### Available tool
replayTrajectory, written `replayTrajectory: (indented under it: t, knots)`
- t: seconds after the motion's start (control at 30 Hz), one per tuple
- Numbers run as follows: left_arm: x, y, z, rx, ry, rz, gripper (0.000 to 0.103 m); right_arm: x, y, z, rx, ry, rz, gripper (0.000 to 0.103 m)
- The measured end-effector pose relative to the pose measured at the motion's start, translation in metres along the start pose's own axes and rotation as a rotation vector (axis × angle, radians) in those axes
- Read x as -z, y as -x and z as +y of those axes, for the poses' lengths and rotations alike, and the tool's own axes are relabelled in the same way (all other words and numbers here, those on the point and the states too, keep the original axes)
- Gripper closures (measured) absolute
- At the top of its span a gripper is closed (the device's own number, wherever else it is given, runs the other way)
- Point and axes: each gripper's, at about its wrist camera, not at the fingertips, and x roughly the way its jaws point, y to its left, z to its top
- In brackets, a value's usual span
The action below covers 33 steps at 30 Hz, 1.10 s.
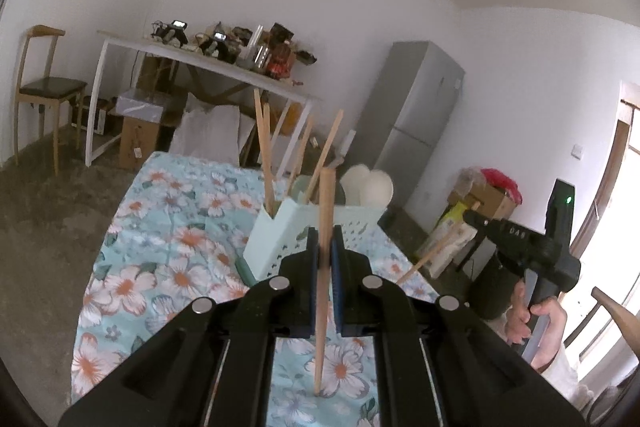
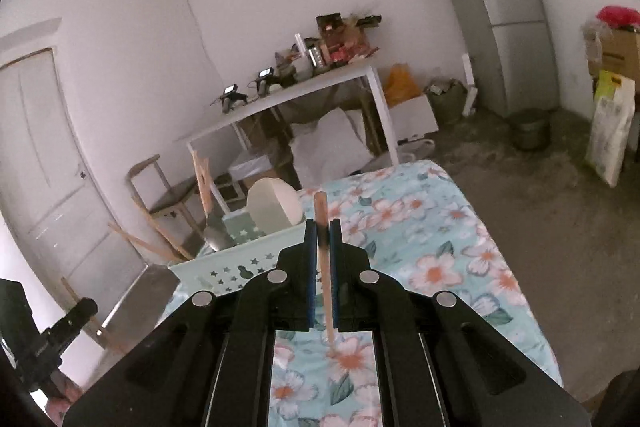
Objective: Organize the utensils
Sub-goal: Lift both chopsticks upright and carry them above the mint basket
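My left gripper (image 1: pixel 325 233) is shut on a wooden chopstick (image 1: pixel 322 307) that stands nearly upright over the floral tablecloth (image 1: pixel 172 267). Just beyond it is a mint-green utensil basket (image 1: pixel 280 235) with several chopsticks (image 1: pixel 266 155) standing in its corner pocket and pale dishes (image 1: pixel 370 187) behind. My right gripper (image 2: pixel 322 223) is shut on another chopstick (image 2: pixel 326 291), held above the cloth beside the basket (image 2: pixel 240 267). The left wrist view shows the right gripper (image 1: pixel 472 215) at the right, its slanted chopstick (image 1: pixel 432 255) in it and a hand (image 1: pixel 536 319) on its handle.
A metal scoop (image 2: pixel 216 233) and a pale dish (image 2: pixel 276 207) sit in the basket. Behind the table stand a cluttered white desk (image 1: pixel 208 61), a wooden chair (image 1: pixel 44 91), a grey fridge (image 1: pixel 412 115) and cardboard boxes (image 1: pixel 484 195). The table's far edge drops to a bare floor (image 2: pixel 540 219).
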Motion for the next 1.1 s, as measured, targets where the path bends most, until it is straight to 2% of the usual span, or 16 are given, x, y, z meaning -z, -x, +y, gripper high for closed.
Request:
replayTrajectory:
  t: [0.17,0.23,0.37,0.5,0.53,0.6,0.67,0.73,0.97,1.0,1.07,1.1]
  knots:
    - [-0.007,-0.002,-0.006,-0.007,-0.029,-0.023,0.098,0.005,-0.01,-0.001,0.005,0.006,0.011,0.099]
    - [-0.017,0.0,-0.01,-0.01,-0.045,-0.055,0.098,0.011,-0.015,0.003,0.003,-0.007,0.017,0.099]
    - [-0.055,0.011,-0.02,0.005,-0.072,-0.173,0.098,0.003,-0.005,0.0,-0.046,-0.1,-0.032,0.099]
    - [-0.102,0.026,-0.036,-0.008,-0.119,-0.351,0.098,-0.015,0.027,0.016,-0.05,-0.054,-0.129,0.099]
    - [-0.109,0.027,-0.039,-0.016,-0.13,-0.372,0.098,-0.02,0.033,0.017,-0.061,-0.053,-0.145,0.099]
    - [-0.123,0.02,-0.046,-0.059,-0.166,-0.424,0.098,-0.031,0.05,0.02,-0.089,-0.059,-0.18,0.099]
    - [-0.128,0.003,-0.052,-0.116,-0.214,-0.44,0.098,-0.039,0.063,0.022,-0.119,-0.068,-0.209,0.099]
    - [-0.126,-0.021,-0.05,-0.137,-0.234,-0.407,0.098,-0.045,0.07,0.024,-0.148,-0.074,-0.233,0.099]
    - [-0.085,-0.114,-0.025,-0.184,-0.239,-0.131,0.097,-0.067,0.067,0.049,-0.233,-0.054,-0.279,0.099]
    - [-0.081,-0.122,-0.019,-0.171,-0.216,-0.092,0.093,-0.068,0.062,0.054,-0.241,-0.047,-0.277,0.099]
    - [-0.08,-0.125,-0.008,-0.139,-0.171,-0.073,0.073,-0.074,0.05,0.064,-0.258,-0.031,-0.27,0.099]
    - [-0.082,-0.122,-0.004,-0.133,-0.157,-0.09,0.057,-0.078,0.039,0.072,-0.273,-0.022,-0.257,0.099]
